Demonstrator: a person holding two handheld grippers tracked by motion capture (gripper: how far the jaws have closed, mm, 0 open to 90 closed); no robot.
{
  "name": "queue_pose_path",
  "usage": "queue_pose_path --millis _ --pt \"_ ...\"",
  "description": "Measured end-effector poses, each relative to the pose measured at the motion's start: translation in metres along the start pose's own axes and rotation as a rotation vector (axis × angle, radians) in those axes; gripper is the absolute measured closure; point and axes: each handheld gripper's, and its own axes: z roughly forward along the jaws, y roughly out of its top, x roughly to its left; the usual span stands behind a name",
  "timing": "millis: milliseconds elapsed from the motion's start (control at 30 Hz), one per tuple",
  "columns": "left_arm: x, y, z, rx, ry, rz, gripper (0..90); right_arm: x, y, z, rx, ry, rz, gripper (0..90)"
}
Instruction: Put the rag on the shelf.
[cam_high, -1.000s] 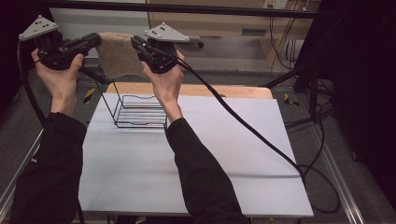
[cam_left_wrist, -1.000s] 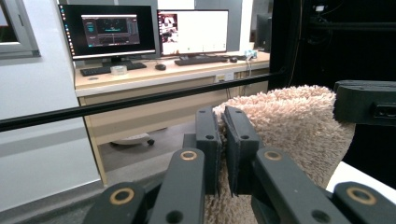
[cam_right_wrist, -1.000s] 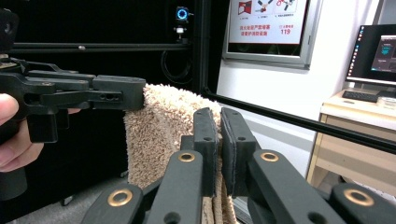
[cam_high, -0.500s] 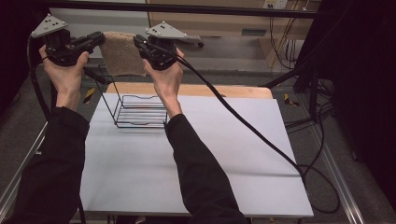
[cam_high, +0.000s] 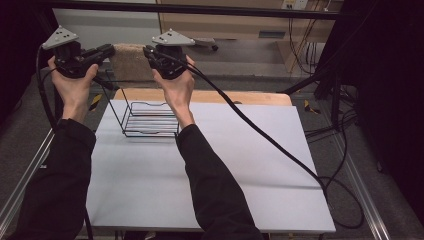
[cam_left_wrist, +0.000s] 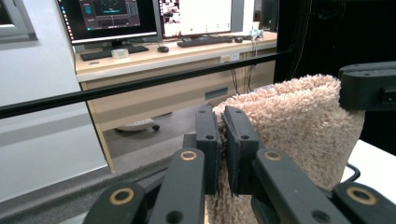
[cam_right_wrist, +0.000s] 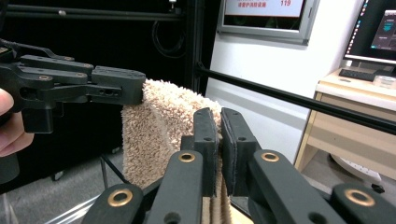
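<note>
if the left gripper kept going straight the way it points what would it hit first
Most likely the right gripper. The left gripper points across at it, both shut on the beige towel stretched between them above the wire basket. The towel would slacken first; depth alignment is unclear.

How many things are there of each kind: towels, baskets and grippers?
Towels: 1, the beige towel
Wire baskets: 1, the black wire basket
Grippers: 2, the left gripper and the right gripper
Total: 4
</note>
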Motion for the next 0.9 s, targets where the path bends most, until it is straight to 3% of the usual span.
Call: queue_pose_path --millis 133,700,900 --pt "0.002 -0.007 -0.003 0.003 -0.008 -0.014 84.3 0.003 -0.004 0.002 0.016 0.004 -0.007 85.6" --pt "-0.006 -0.029 -0.016 0.015 -0.051 0.012 84.2 0.005 -0.025 -0.005 0.044 0.036 0.007 85.4" --pt "-0.008 -0.036 -0.021 0.028 -0.073 0.004 83.6 0.010 -0.027 -0.010 0.064 0.048 -0.017 85.2"
